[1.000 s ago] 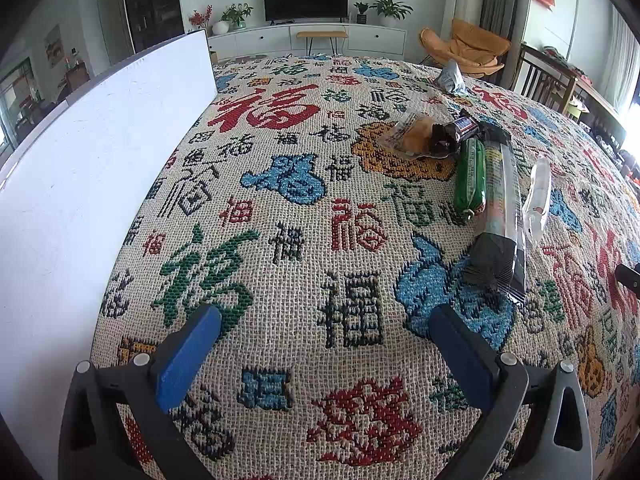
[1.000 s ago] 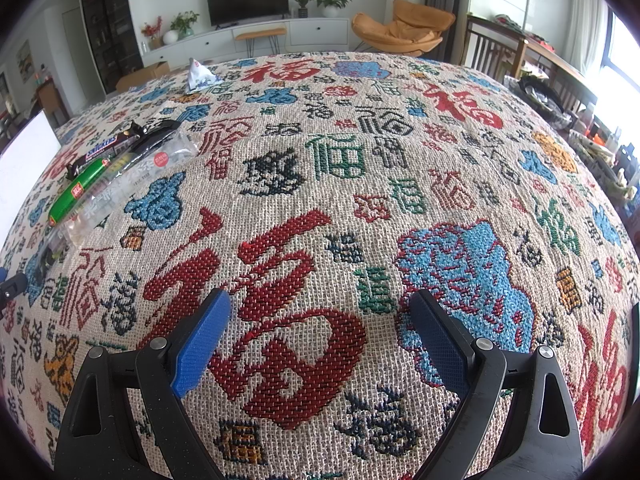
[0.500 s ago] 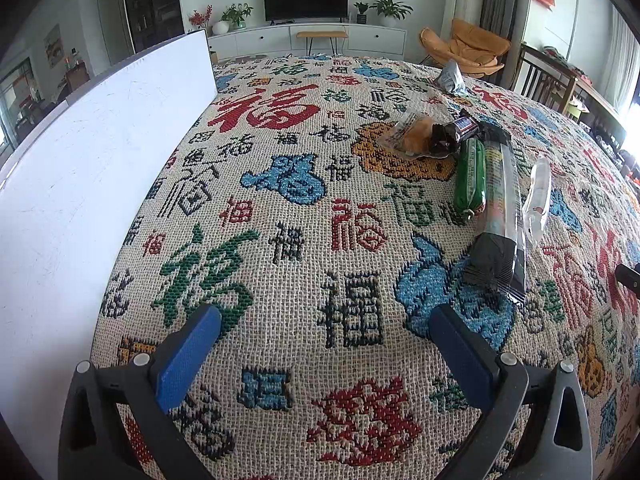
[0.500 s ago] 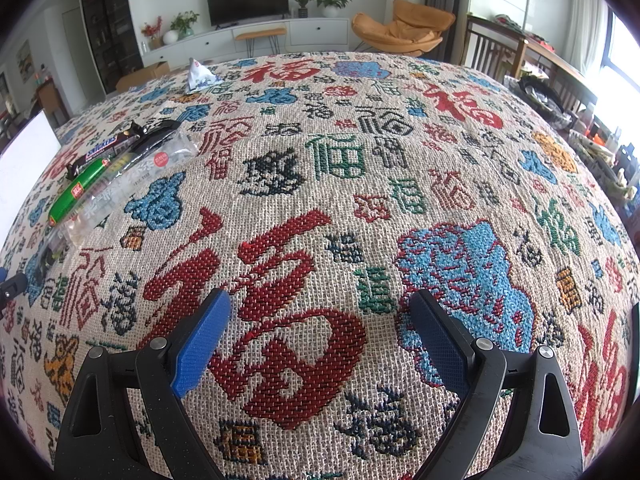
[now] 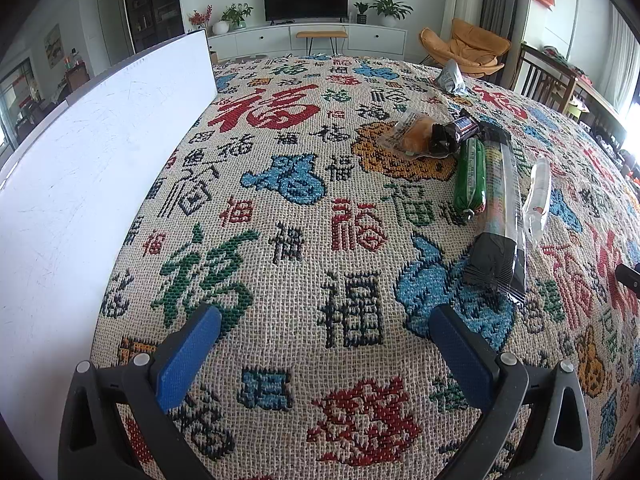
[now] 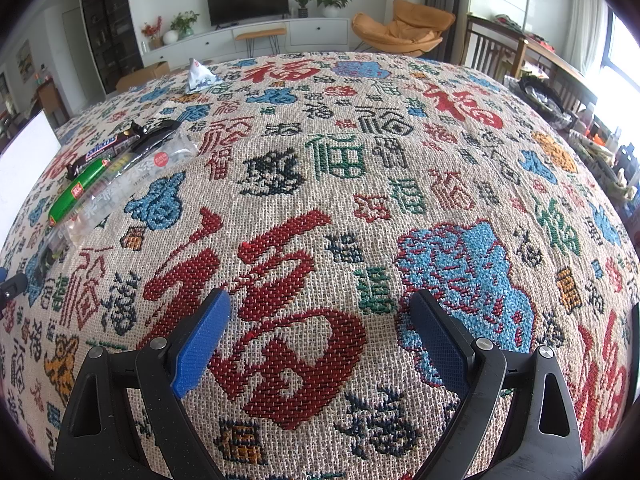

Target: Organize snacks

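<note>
Only from left wrist: white panel (image 5: 92, 152) at left, orange bun packet (image 5: 416, 136) touching Snickers bar (image 5: 456, 130). Snacks clustered far right on patterned cloth (image 5: 304, 216): one green sausage (image 5: 471, 176), one long dark packet (image 5: 498, 220), one clear packet (image 5: 538, 196), one grey pouch (image 5: 451, 77) well apart. Right wrist: bun hidden, print unreadable. Left gripper (image 5: 320, 340) and right gripper (image 6: 320, 322) both spread wide, empty.

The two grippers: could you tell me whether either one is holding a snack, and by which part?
Nothing is held: left gripper and right gripper are both open.
</note>
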`<act>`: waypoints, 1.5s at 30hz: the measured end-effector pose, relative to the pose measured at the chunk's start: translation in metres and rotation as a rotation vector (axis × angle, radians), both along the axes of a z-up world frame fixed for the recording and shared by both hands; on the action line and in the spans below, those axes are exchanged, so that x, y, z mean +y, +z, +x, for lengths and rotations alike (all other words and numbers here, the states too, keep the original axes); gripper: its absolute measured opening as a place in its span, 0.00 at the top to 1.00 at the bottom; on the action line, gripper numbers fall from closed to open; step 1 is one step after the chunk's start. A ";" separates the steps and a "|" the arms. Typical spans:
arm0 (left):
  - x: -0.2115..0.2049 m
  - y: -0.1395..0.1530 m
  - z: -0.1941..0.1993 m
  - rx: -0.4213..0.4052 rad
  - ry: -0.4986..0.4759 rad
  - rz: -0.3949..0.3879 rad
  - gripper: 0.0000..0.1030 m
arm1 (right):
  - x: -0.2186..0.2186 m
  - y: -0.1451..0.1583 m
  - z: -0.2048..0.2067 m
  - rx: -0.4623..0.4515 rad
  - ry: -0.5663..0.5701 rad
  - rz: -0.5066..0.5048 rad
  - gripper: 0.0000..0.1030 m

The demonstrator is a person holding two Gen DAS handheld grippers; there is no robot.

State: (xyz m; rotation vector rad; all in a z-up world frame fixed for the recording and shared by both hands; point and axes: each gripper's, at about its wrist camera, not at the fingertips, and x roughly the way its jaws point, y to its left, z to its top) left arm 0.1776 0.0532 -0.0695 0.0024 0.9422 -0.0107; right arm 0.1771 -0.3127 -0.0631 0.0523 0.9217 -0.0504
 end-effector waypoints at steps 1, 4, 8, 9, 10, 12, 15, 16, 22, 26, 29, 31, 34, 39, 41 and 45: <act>0.000 0.000 0.000 0.000 0.000 -0.001 0.00 | 0.000 0.000 0.000 0.000 0.000 0.000 0.09; 0.000 0.000 0.000 0.001 -0.001 -0.003 0.00 | 0.000 0.000 0.000 0.000 0.000 0.000 0.09; 0.004 0.006 0.012 0.053 -0.051 -0.031 0.00 | 0.000 0.000 0.000 0.000 0.000 0.000 0.09; 0.007 0.012 0.017 0.048 -0.054 -0.049 0.00 | 0.000 0.000 0.000 0.000 0.000 0.000 0.09; 0.009 0.020 0.021 0.031 -0.049 -0.062 0.00 | 0.000 0.000 0.000 0.000 0.000 0.000 0.09; 0.013 0.038 0.035 -0.004 -0.037 -0.081 0.00 | 0.000 0.000 0.000 0.000 0.000 0.000 0.09; 0.011 0.058 0.066 -0.018 -0.031 -0.101 0.00 | 0.000 0.000 0.000 0.000 0.000 0.000 0.09; 0.010 0.060 0.080 -0.007 -0.027 -0.094 0.00 | 0.000 0.000 0.000 0.000 0.000 0.000 0.09; -0.014 0.041 0.150 0.088 -0.049 -0.008 0.12 | 0.000 0.000 0.000 0.000 0.001 0.000 0.09; -0.049 0.021 0.161 0.108 -0.179 0.056 0.12 | 0.000 0.000 0.000 0.000 0.001 0.000 0.09; -0.070 0.016 0.161 0.081 -0.263 0.092 0.13 | 0.000 0.000 0.000 0.000 0.001 0.000 0.09; -0.076 0.013 0.164 0.094 -0.293 0.085 0.19 | 0.000 0.000 0.000 0.000 0.001 0.000 0.09; -0.077 0.015 0.167 0.113 -0.326 0.002 0.47 | 0.000 0.000 0.000 0.000 0.001 0.000 0.09; -0.056 0.025 0.152 0.116 -0.265 -0.110 0.72 | 0.000 0.000 0.000 0.000 0.001 0.000 0.09; -0.037 0.026 0.134 0.119 -0.230 -0.158 0.77 | 0.000 0.000 0.000 0.000 0.001 0.001 0.09; 0.005 0.034 0.078 0.154 -0.161 -0.238 0.97 | 0.000 0.000 0.000 0.000 0.001 0.001 0.09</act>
